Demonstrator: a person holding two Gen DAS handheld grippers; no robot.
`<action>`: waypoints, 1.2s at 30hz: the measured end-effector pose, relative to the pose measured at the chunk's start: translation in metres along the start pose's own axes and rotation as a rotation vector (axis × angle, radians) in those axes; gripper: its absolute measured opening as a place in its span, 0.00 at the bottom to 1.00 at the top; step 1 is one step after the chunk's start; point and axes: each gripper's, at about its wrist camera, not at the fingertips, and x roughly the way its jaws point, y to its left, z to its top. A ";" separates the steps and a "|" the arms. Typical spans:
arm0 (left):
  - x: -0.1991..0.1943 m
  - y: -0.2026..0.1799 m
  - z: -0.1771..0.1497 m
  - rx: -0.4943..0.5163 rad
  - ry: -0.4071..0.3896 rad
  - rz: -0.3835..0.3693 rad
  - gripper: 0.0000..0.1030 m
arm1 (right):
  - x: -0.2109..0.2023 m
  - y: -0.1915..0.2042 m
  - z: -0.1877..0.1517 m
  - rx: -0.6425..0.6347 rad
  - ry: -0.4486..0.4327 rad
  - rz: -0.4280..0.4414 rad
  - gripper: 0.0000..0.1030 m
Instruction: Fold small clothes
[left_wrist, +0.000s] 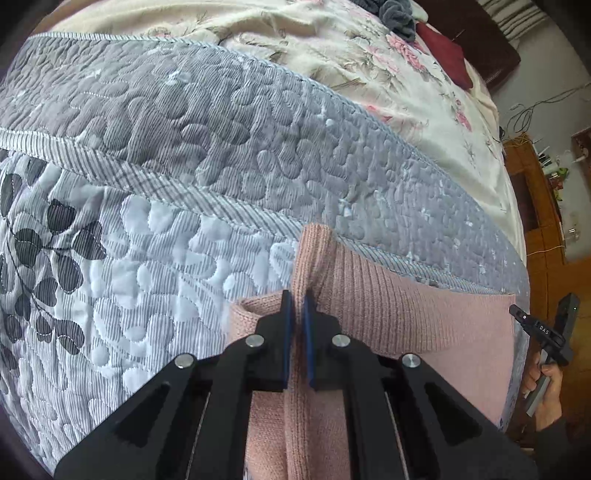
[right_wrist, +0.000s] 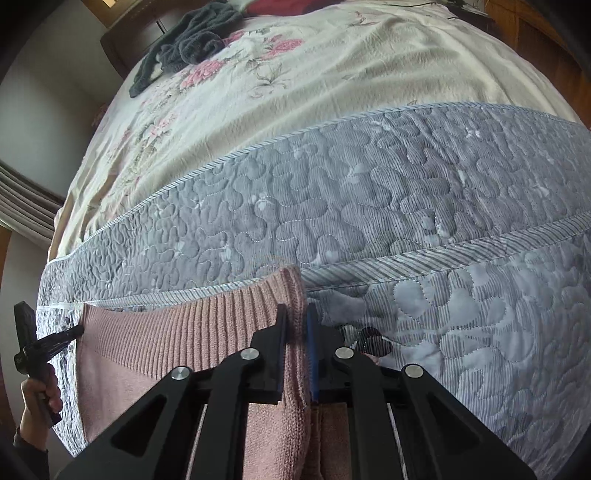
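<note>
A pink ribbed knit garment (left_wrist: 406, 314) hangs stretched between both grippers just above the quilted bed cover. In the left wrist view my left gripper (left_wrist: 298, 306) is shut on a bunched fold at the garment's left end. Far right in that view, a hand holds my right gripper (left_wrist: 517, 314) at the garment's other end. From the right wrist view, my right gripper (right_wrist: 297, 319) is shut on the right end of the pink garment (right_wrist: 166, 343). At the left edge there, my left gripper (right_wrist: 77, 329) meets the far corner.
A grey-blue quilted cover (left_wrist: 184, 147) with a leaf print spreads under the garment. Beyond it lies a cream floral sheet (right_wrist: 295, 92) with a dark grey cloth (right_wrist: 192, 44) and a red pillow (left_wrist: 443, 55). Wooden furniture (left_wrist: 535, 221) stands to the right of the bed.
</note>
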 end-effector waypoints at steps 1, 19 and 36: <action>0.006 0.002 0.000 -0.004 0.011 0.008 0.04 | 0.007 -0.004 0.000 0.010 0.007 0.000 0.09; 0.025 -0.017 -0.019 -0.016 0.053 -0.113 0.00 | 0.024 -0.038 -0.032 0.206 0.097 0.319 0.00; -0.058 -0.035 -0.134 0.185 0.045 -0.405 0.05 | -0.043 0.024 -0.144 0.008 0.148 0.513 0.08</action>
